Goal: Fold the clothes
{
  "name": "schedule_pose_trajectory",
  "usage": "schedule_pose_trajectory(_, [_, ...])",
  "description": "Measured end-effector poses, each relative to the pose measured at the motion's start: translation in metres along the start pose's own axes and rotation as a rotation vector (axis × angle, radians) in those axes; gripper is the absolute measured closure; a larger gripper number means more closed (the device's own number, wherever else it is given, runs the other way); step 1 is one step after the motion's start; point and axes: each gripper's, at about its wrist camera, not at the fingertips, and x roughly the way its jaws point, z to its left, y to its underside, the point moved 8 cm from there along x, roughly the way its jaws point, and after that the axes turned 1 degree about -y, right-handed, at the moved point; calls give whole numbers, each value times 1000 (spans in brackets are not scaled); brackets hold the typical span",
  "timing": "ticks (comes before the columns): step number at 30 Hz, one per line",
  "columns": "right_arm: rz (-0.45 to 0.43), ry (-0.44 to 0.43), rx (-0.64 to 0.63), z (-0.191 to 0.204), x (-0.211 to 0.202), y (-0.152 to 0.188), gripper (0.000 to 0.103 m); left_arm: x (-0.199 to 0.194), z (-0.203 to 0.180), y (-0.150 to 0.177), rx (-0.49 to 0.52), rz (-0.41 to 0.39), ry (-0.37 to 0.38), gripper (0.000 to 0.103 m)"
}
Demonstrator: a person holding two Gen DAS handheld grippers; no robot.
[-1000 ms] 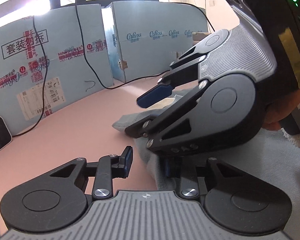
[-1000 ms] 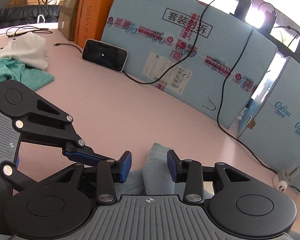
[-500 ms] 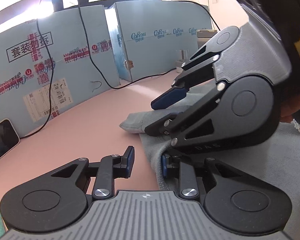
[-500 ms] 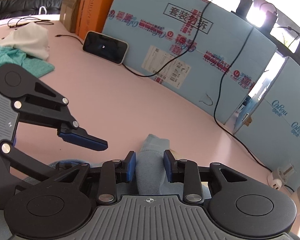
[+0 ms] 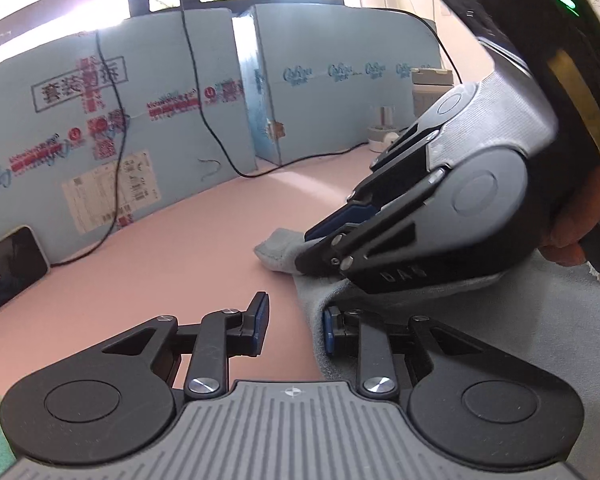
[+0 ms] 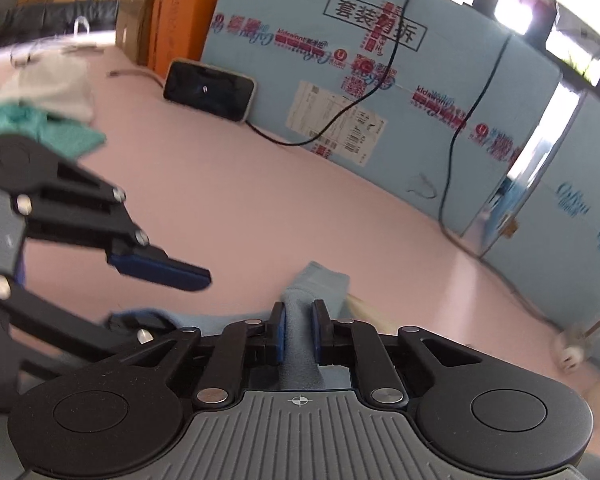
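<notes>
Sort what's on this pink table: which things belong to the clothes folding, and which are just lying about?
Part of the job:
- grey garment, a ridge of it between the closing pads of the right gripper
- left gripper, jaws apart at the garment's edge

Lying about:
- phone leaning on the blue boards
- black cables
- green cloth and white cloth, far corner
- orange box

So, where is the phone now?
The phone leans against the blue board at the pink table's far edge, right of the orange box.

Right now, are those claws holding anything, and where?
The right gripper is closing on a raised fold of the grey garment. The left gripper holds nothing.
</notes>
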Motion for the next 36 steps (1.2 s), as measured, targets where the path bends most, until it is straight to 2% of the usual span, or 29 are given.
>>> schedule_pose_trajectory(4, [3, -142, 214, -7, 9, -16, 94, -8, 12, 4, -34, 0, -25, 72])
schedule_pose_trajectory(8, [6, -313, 515, -23, 26, -35, 98, -10, 28, 11, -138, 23, 17, 64])
schedule_pose_trajectory(10, [6, -368, 649, -32, 36, -39, 99, -8, 38, 15, -210, 38, 47, 62])
schedule_pose_trajectory(13, [5, -374, 783, -50, 50, -38, 99, -4, 50, 21, -306, 61, 83, 61])
schedule_pose_trajectory(15, [1, -357, 793, -57, 54, -34, 99, -2, 51, 23, -324, 73, 87, 58])
schedule_pose_trajectory(17, [7, -355, 749, -57, 53, -32, 95, -1, 52, 25, -338, 82, 89, 57])
schedule_pose_trajectory(18, [10, -338, 729, -58, 49, -31, 91, -1, 50, 25, -332, 83, 87, 57])
schedule_pose_trajectory(21, [-11, -292, 617, -55, 34, -33, 91, -1, 47, 25, -313, 83, 80, 57])
schedule_pose_trajectory(23, [-31, -264, 589, -57, 25, -36, 91, -2, 43, 23, -293, 72, 74, 57])
schedule_pose_trajectory(27, [-52, -279, 528, -47, 15, -47, 91, -6, 35, 19, -234, 50, 60, 58])
schedule_pose_trajectory(32, [19, -273, 402, -13, 21, -51, 91, -8, 25, 15, -167, 29, 58, 58])
schedule_pose_trajectory(36, [94, -176, 319, -1, 28, -42, 89, -9, 26, 15, -178, 22, 71, 58])
